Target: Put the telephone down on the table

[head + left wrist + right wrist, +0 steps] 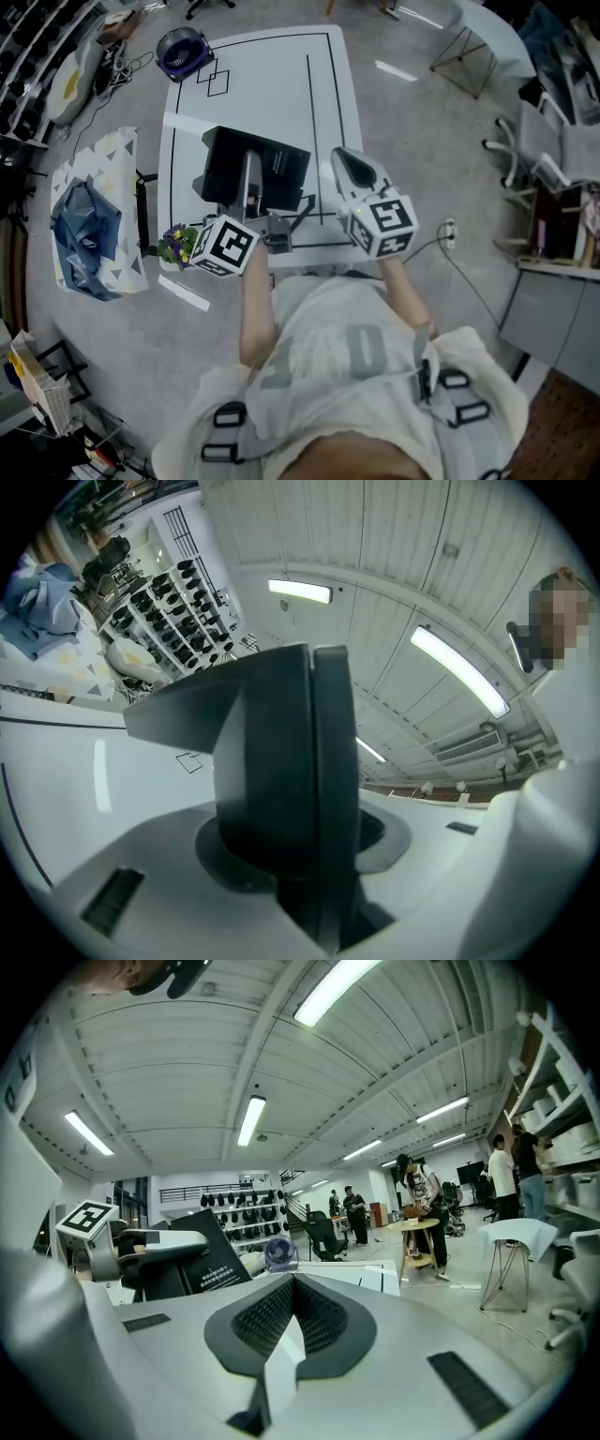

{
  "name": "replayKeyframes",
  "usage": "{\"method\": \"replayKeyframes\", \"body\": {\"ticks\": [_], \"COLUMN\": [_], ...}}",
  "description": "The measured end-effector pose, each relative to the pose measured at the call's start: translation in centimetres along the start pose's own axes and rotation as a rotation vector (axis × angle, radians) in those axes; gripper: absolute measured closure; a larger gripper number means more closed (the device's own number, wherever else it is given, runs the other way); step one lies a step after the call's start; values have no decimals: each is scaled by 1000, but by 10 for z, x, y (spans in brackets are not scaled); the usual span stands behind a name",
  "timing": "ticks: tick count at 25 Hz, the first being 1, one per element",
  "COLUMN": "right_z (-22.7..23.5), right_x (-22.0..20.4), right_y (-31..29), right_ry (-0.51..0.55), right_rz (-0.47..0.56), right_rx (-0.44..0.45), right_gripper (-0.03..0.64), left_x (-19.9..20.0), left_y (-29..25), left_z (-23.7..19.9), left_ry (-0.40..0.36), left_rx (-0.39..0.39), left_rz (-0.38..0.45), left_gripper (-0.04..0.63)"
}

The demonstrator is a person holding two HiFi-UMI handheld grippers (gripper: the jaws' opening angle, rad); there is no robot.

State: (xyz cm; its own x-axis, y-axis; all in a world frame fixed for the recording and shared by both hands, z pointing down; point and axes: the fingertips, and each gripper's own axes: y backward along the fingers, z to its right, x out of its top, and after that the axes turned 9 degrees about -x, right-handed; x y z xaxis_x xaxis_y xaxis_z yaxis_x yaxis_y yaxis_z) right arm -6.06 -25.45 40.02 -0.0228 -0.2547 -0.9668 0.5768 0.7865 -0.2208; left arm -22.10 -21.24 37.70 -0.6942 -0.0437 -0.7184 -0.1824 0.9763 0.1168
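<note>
The telephone (267, 169) is a flat black slab with white print, held tilted over the near half of the white table (272, 84). My left gripper (250, 187) is shut on it, and in the left gripper view its dark edge (281, 761) fills the space between the jaws. I cannot tell whether its lower edge touches the table. The right gripper view shows the slab (211, 1265) at the left, with the left gripper's grey jaw (155, 1246) clamped on it. My right gripper (349, 164) hovers to the right of the telephone, shut and empty, its pads (281, 1321) pressed together.
A small grey object (278, 234) sits at the table's near edge, and purple flowers (176, 246) at its near left corner. A purple fan (183, 52) stands beyond the far left corner. A cloth-covered table (94, 216) is on the left, with chairs (553, 141) on the right.
</note>
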Motion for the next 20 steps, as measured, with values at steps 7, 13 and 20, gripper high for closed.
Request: {"method": "replayKeyframes", "body": {"ticks": [7, 13, 20], "right_z": [8, 14, 19], "right_x": [-6, -20, -34], "right_y": [1, 3, 5], "right_ry": [-8, -18, -26], "right_rz": [-19, -61, -104], "right_rx": [-5, -20, -40], "right_gripper": [609, 609, 609], "left_x": [-17, -43, -69], "left_y": [-14, -30, -53], "left_z": [-14, -39, -67], "left_ry": [5, 43, 65], "left_rx": [60, 101, 137], "left_rz": [-40, -82, -131], "left_gripper": [430, 430, 430]}}
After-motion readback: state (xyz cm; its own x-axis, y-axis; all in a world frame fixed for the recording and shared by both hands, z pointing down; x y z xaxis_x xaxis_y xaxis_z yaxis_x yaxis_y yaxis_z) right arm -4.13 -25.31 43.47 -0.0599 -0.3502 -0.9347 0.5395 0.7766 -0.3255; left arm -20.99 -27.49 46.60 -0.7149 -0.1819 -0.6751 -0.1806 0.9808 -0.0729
